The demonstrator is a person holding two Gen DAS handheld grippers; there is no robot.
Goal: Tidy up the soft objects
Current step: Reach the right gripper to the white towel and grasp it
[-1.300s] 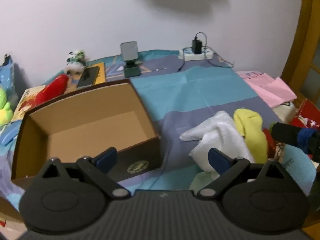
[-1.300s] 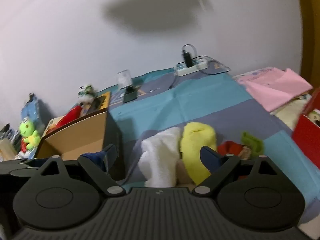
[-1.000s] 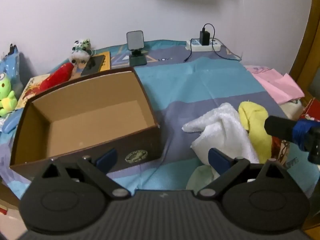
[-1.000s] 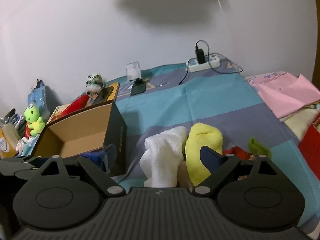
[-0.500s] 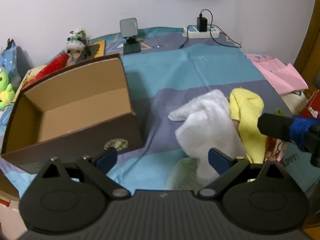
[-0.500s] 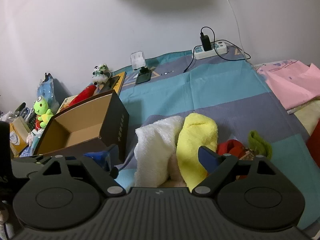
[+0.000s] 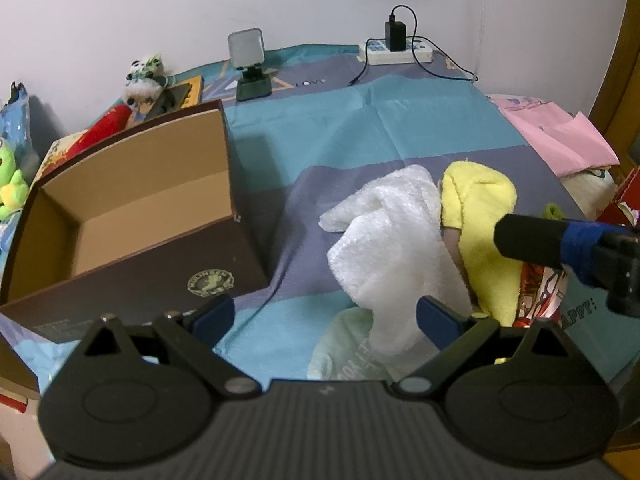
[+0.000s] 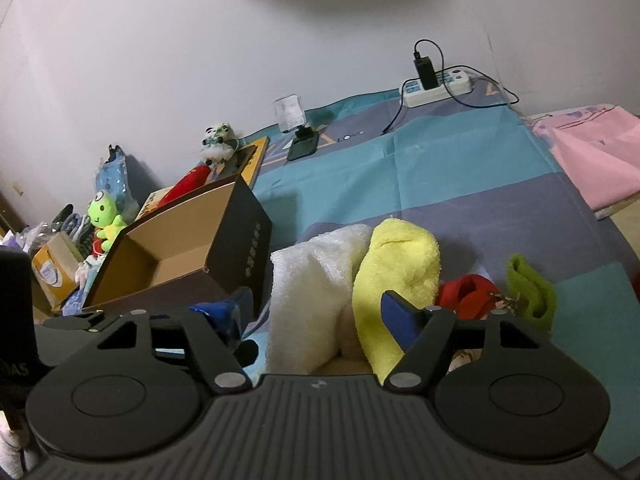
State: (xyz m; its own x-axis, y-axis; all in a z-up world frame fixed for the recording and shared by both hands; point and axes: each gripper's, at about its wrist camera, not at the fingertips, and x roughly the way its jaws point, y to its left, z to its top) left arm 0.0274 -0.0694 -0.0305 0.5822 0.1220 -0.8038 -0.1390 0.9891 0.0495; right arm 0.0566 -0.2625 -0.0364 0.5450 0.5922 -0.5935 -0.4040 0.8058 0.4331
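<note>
A heap of soft things lies on the blue striped bedcover: a white towel (image 7: 392, 240) (image 8: 312, 280), a yellow towel (image 7: 480, 216) (image 8: 400, 264), a pale green cloth (image 7: 344, 344), a red cloth (image 8: 468, 288) and a green cloth (image 8: 528, 292). An open brown cardboard box (image 7: 120, 208) (image 8: 224, 240) stands left of the heap, with nothing inside. My left gripper (image 7: 324, 318) is open just above the white towel's near end. My right gripper (image 8: 318, 312) hovers over the white and yellow towels with its jaws closing; both towels lie between them, and the pads are not pressing. One of its fingers (image 7: 532, 240) reaches in over the yellow towel.
Along the wall stand a power strip with a charger (image 7: 394, 46), a phone stand (image 7: 250, 68) and a panda toy (image 7: 144, 76). A green frog plush (image 8: 104, 216) and books lie left of the box. Pink cloth (image 7: 560, 136) and a red box (image 7: 624, 200) lie right.
Both grippers have come in closer and lower over the towel heap. The left one shifted right, so the box now sits further left. The right jaws have narrowed a little.
</note>
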